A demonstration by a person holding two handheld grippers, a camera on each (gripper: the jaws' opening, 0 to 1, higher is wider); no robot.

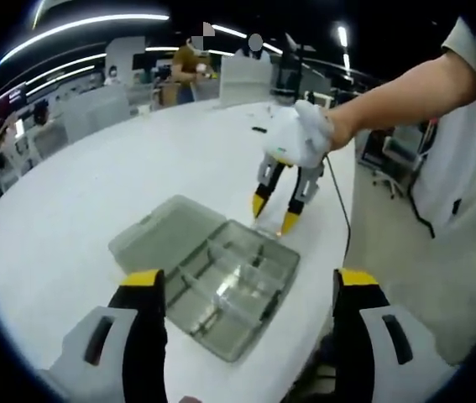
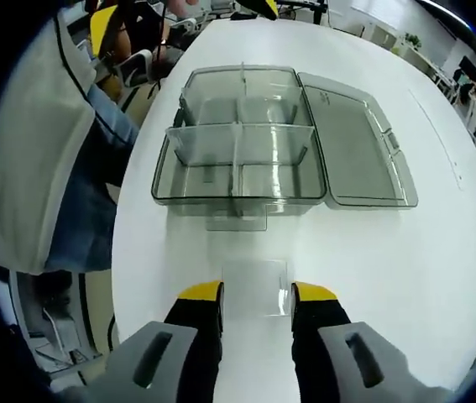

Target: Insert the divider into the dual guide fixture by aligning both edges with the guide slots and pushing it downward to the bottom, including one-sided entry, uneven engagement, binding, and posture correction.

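- in the right gripper view, the right tool (image 2: 255,294) is seen at the bottom centre of the frame, its yellow-tipped jaws closed to a narrow gap on a clear divider (image 2: 255,287), which is gripped by its two side edges above the white table (image 2: 439,235).
- just beyond the divider, at mid-frame, a second small clear piece (image 2: 236,221) is seen lying flat on the table against the near wall of the box.
- further up the frame, a clear compartment box (image 2: 239,134) is seen standing open on the table, with clear partitions upright inside it and its lid (image 2: 355,143) laid flat to the right, joined to the box.
- in the left gripper view, the left tool (image 1: 248,290) is seen at the bottom of the frame with its jaws set wide apart and nothing between them.
- beyond it, at lower centre, the same box (image 1: 238,285) is seen on the table (image 1: 78,201), with the lid (image 1: 166,228) to its upper left.
- above the box's far edge, the right tool (image 1: 273,214) is seen held by a gloved hand (image 1: 300,134) coming in from the upper right; the divider cannot be made out clearly there.
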